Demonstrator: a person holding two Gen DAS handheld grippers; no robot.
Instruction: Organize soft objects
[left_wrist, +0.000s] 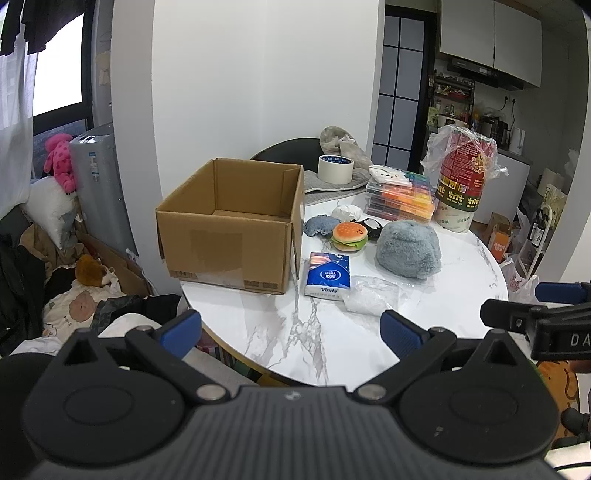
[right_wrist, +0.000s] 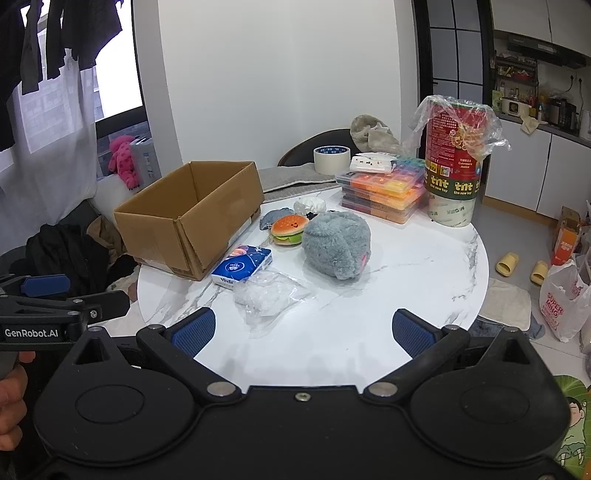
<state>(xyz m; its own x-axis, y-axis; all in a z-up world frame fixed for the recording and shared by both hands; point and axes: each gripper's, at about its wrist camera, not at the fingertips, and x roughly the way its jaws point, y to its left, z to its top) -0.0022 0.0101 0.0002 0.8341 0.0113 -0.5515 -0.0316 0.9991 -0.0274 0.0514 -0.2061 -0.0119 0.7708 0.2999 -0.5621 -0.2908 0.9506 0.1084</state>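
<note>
An open, empty cardboard box (left_wrist: 229, 225) (right_wrist: 184, 225) stands at the left of the round white marble table (left_wrist: 332, 339) (right_wrist: 369, 302). To its right lie a grey plush toy (left_wrist: 408, 247) (right_wrist: 336, 245), a burger-shaped squishy (left_wrist: 349, 236) (right_wrist: 289, 229), a blue tissue pack (left_wrist: 328, 275) (right_wrist: 243, 265), a clear plastic bag (left_wrist: 369, 301) (right_wrist: 267, 295), a small blue-grey soft piece (left_wrist: 320, 224) (right_wrist: 275, 218) and a white crumpled thing (left_wrist: 347, 212) (right_wrist: 309, 204). My left gripper (left_wrist: 291, 334) is open at the near table edge. My right gripper (right_wrist: 303, 332) is open too, nothing between its fingers.
Behind the soft things stand a stack of clear bead boxes (left_wrist: 402, 199) (right_wrist: 384, 192), a tall red can in plastic wrap (left_wrist: 461, 177) (right_wrist: 456, 162) and a tape roll (left_wrist: 335, 168) (right_wrist: 331, 159) on a grey cloth. Clothes and plush toys are piled left of the table.
</note>
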